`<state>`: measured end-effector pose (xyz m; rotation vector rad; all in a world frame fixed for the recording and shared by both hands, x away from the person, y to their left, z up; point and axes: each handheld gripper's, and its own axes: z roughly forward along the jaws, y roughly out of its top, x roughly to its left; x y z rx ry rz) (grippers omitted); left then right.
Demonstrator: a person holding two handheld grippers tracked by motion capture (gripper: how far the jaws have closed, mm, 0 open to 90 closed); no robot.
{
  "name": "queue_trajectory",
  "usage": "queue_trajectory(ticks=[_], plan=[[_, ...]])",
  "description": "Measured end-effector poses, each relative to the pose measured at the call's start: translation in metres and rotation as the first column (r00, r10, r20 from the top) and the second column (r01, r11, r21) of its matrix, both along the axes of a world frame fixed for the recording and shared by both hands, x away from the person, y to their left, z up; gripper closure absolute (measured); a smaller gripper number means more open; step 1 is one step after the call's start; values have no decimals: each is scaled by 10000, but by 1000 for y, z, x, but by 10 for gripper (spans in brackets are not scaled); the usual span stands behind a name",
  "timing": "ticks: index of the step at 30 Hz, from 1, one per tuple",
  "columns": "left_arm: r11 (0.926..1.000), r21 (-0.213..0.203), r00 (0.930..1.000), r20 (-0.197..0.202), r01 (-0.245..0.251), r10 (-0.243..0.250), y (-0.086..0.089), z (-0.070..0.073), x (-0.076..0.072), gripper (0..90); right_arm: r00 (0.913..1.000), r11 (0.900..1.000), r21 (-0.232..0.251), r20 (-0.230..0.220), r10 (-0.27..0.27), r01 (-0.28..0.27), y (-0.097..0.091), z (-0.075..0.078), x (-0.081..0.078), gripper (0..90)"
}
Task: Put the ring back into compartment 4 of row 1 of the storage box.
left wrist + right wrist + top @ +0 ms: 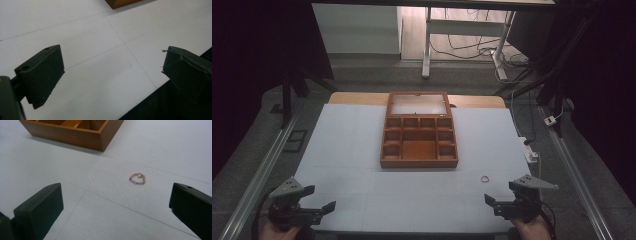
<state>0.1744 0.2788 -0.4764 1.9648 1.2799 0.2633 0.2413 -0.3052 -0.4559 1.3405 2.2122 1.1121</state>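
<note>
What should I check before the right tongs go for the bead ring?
1. Right tongs open: ok, jaws wide apart in the right gripper view.
2. Bead ring in sight and unobstructed: ok, it lies flat on the white table cover, ahead of the jaws.
3. Ring apart from the wooden box: ok, a clear gap to the box corner.
4. Box lid open, compartments accessible: ok, seen in the high view.
5. Left tongs out of the way: ok, open, at the table's near left edge.
6. Compartments empty: cannot tell, too dim.
</note>
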Motion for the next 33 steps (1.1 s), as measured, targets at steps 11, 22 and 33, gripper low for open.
queue_trajectory(ticks=[11,22,33], plan=[[9991,184,9991,-193,385,-381,-5,-1,3,42,9988,9989,-250,-304,394,-402,4,-2,3,0],[9983,84,9977,-348,578,-574,-6,-1,5,41,9974,9979,-380,-502,514,-534,7,-2,4,0],[9979,78,9972,-395,637,-633,-6,-2,6,40,9979,9976,-483,-434,481,-502,5,0,7,0]])
